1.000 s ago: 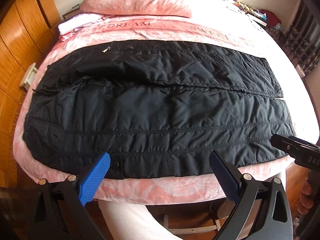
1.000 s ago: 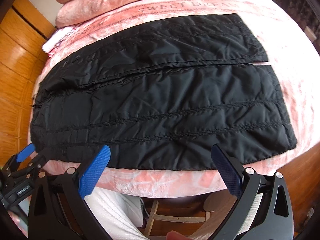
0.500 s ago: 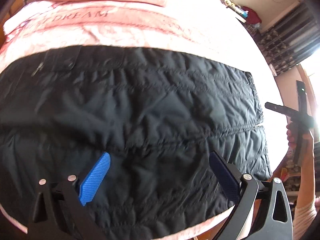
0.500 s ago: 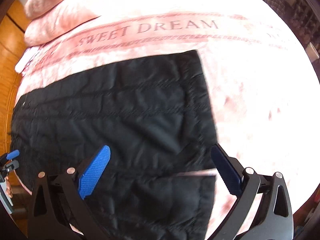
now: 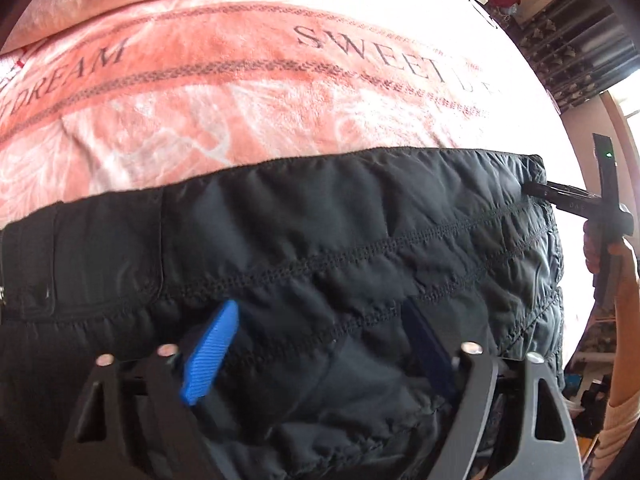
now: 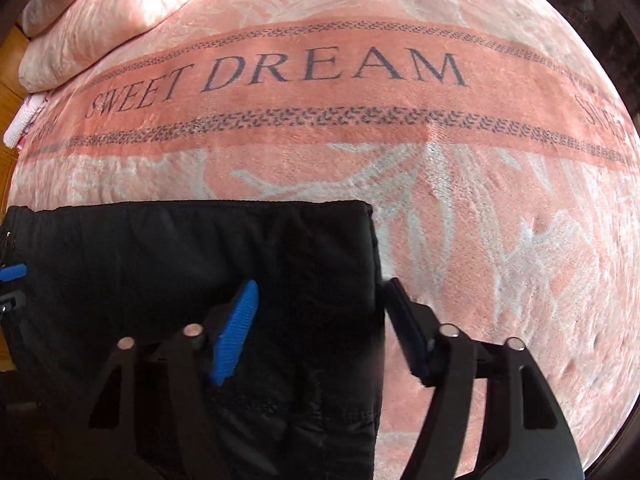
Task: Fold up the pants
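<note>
left wrist view: black quilted pants point(image 5: 360, 248) lie flat on a pink blanket point(image 5: 240, 92) on the bed, far edge running across the middle of the frame.
pants, right wrist view: the leg end point(image 6: 200, 264) fills the lower left, its cuff edge running straight down the middle of the frame over the pink blanket point(image 6: 500, 240).
left hand-held gripper point(image 5: 320, 344): pointing steeply down onto the pants, jaws partly spread and closing; padded fabric bulges up between the blue finger pads point(image 5: 212, 356); whether the pads already press it cannot be told.
right hand-held gripper point(image 6: 320, 320): also pointing steeply down, jaws about half spread and closing; it straddles the cuff edge, left blue pad point(image 6: 236, 332) over the black fabric, right pad point(image 6: 404, 320) over the blanket just beside the edge; a firm pinch is not visible.
right hand-held gripper from the left wrist view point(image 5: 560, 196): its tip sits at the far corner of the cuff, a hand point(image 5: 596, 252) on its handle.
blanket: woven letters "sweet dream" on a darker band beyond the pants.
pillow point(image 6: 92, 12): pink, upper left, well apart from the pants.
</note>
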